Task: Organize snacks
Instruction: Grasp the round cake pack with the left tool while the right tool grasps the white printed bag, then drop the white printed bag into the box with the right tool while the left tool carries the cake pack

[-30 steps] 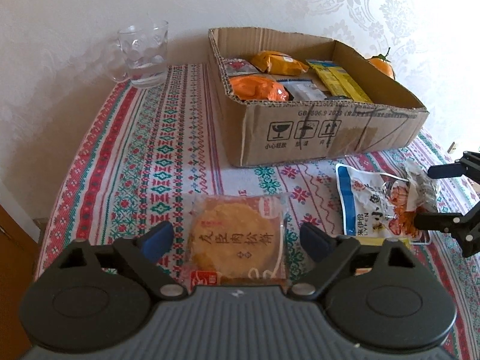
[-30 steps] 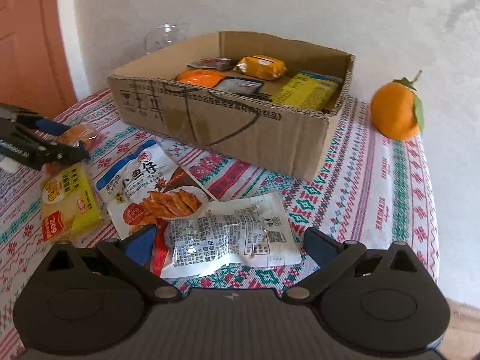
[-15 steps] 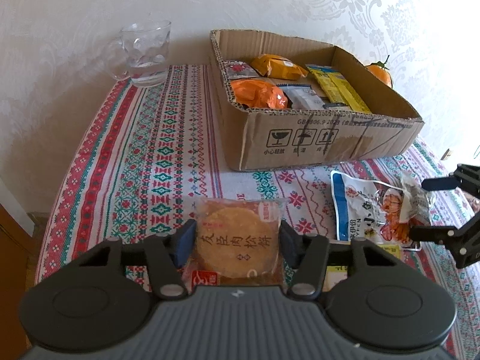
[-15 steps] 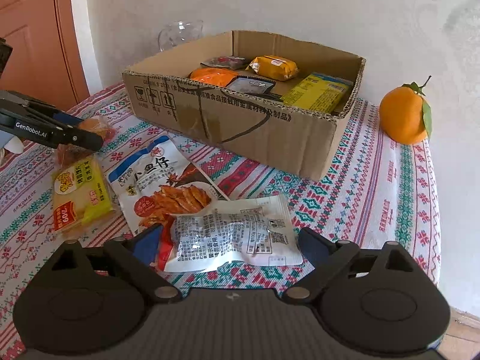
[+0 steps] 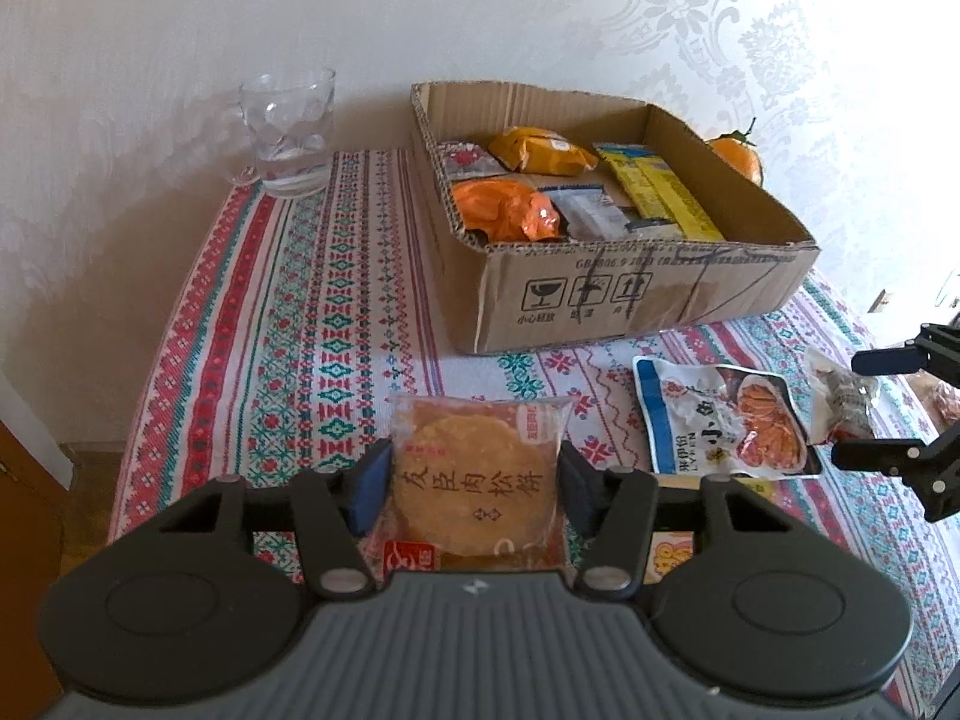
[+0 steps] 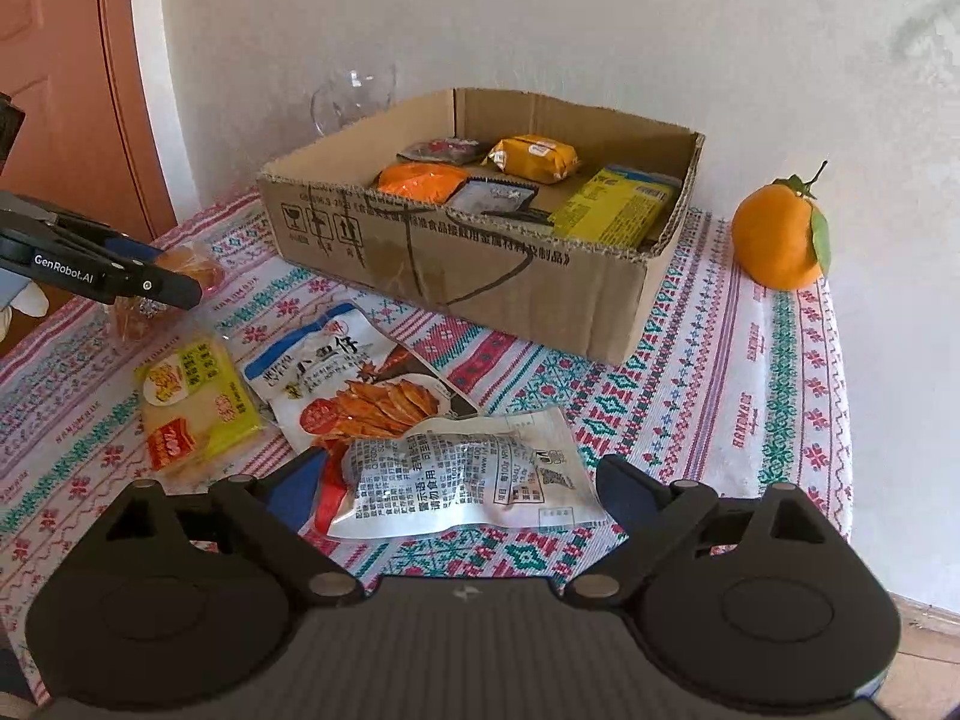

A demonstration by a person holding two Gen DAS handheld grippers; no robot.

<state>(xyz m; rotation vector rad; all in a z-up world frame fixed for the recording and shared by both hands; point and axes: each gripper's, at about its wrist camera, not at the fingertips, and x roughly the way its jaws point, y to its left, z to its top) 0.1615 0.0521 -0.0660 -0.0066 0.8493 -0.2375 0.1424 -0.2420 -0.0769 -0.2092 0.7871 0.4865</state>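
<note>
Left wrist view: the left gripper (image 5: 474, 483) pinches a clear-wrapped round golden pastry packet (image 5: 474, 477), one blue pad on each side edge, the packet's printed length running straight ahead along the fingers. Whether it is lifted off the patterned red-and-green tablecloth (image 5: 288, 324) I cannot tell. The open brown cardboard box (image 5: 636, 300) lies ahead and a little to the right, near wall facing this gripper, already holding an orange pouch (image 5: 510, 216), a yellow-orange packet (image 5: 540, 150), a long yellow pack (image 5: 654, 192) and small dark sachets. A clear glass mug (image 5: 291, 132) stands ahead to the left, well apart. Off to the right lie a blue-and-white fish snack bag (image 5: 720, 420) and the right gripper's black fingers (image 5: 888, 360).

Right wrist view: the right gripper (image 6: 462, 492) is spread wide, its fingers either side of a crinkled white foil sachet (image 6: 474, 480) lying flat with its long axis across the gap; no pad touches it. Just beyond to the left lie the fish snack bag (image 6: 360, 384) and a yellow-and-red cracker packet (image 6: 192, 402). The box (image 6: 480, 276) sits ahead, slightly left; a leafy orange tangerine (image 6: 780, 240) stands ahead to the right.

The left gripper, already loaded, seems due to go first: forward and rightward over the box's near wall. The right probably needs to close across the sachet's long side.
</note>
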